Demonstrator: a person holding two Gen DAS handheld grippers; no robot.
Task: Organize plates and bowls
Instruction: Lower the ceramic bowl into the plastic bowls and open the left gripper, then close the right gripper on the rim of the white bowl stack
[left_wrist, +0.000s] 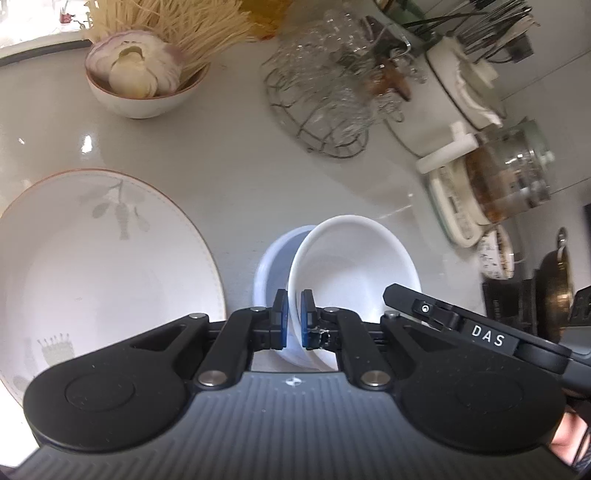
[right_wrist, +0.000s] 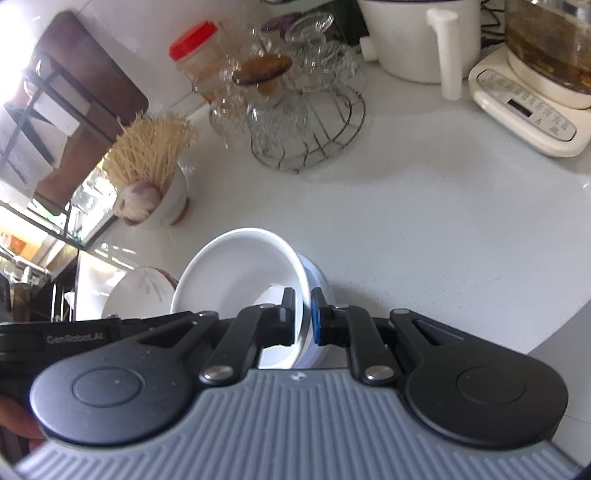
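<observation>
**Both claws clamped on one white bowl above the worktop**

Materials and shapes. The white bowl (left_wrist: 354, 266) is smooth, glossy and round, with a thin rolled rim and a low foot ring. It is tilted on edge, its hollow open to the side. The plate (left_wrist: 103, 258) is wide, shallow and glazed white, with a thin brown rim line and faint grey leaf and lobster prints. The worktop (left_wrist: 229, 162) is pale, polished and reflective.

Claw state. The left claw (left_wrist: 294, 314) is closed, its blue pads pinching the bowl's rim wall. The right claw (right_wrist: 303, 317) is likewise closed down on the opposite part of the same rim, one finger inside the bowl and one outside. The bowl hangs between both, just beside the plate.

View differences. The left wrist view shows the plate in full, a small bowl of garlic (left_wrist: 142, 79), and the right claw's body crossing at lower right. The right wrist view alone shows a red-capped jar (right_wrist: 195, 51) and the kettle base (right_wrist: 528, 110) with its control panel; the plate appears there only as a sliver. Both show a wire rack of glass cups (right_wrist: 295, 107).
</observation>
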